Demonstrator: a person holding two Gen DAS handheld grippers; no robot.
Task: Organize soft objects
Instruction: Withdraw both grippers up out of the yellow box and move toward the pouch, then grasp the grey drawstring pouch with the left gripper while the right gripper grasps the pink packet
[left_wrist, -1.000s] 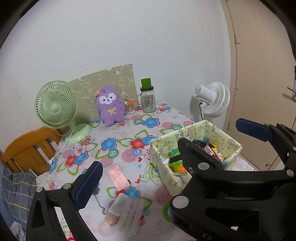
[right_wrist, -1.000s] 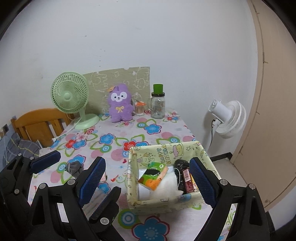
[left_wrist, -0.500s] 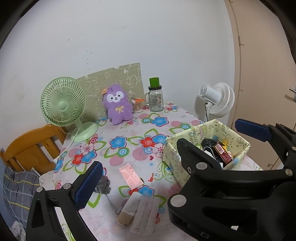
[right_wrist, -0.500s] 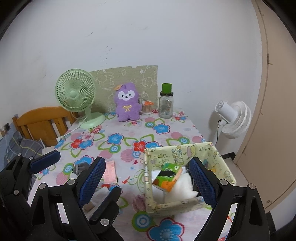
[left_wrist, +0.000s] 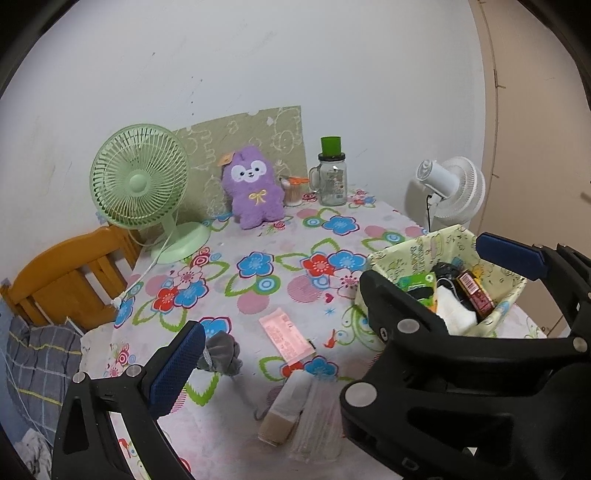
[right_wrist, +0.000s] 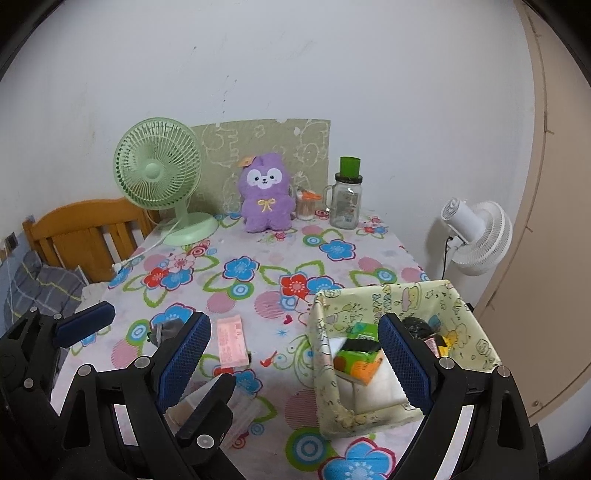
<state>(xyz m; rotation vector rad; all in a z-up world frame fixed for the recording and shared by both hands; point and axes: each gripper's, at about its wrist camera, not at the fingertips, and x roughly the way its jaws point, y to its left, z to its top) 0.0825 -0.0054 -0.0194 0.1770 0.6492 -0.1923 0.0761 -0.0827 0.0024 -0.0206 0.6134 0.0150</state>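
A purple plush toy stands at the back of the flowered table. A grey fabric scrunchie lies near the front left. A yellow fabric bin at the right holds a green pack, white cloth and dark items. My left gripper is open and empty above the table front. My right gripper is open and empty, its right finger over the bin.
A pink packet and clear wrapped packs lie at the front. A green fan, a glass jar with a green lid and a small cup stand at the back. A white fan and a wooden chair flank the table.
Both grippers have pulled back and risen, so the table and bin look farther away and the scrunchie has come into view. Both stay open.
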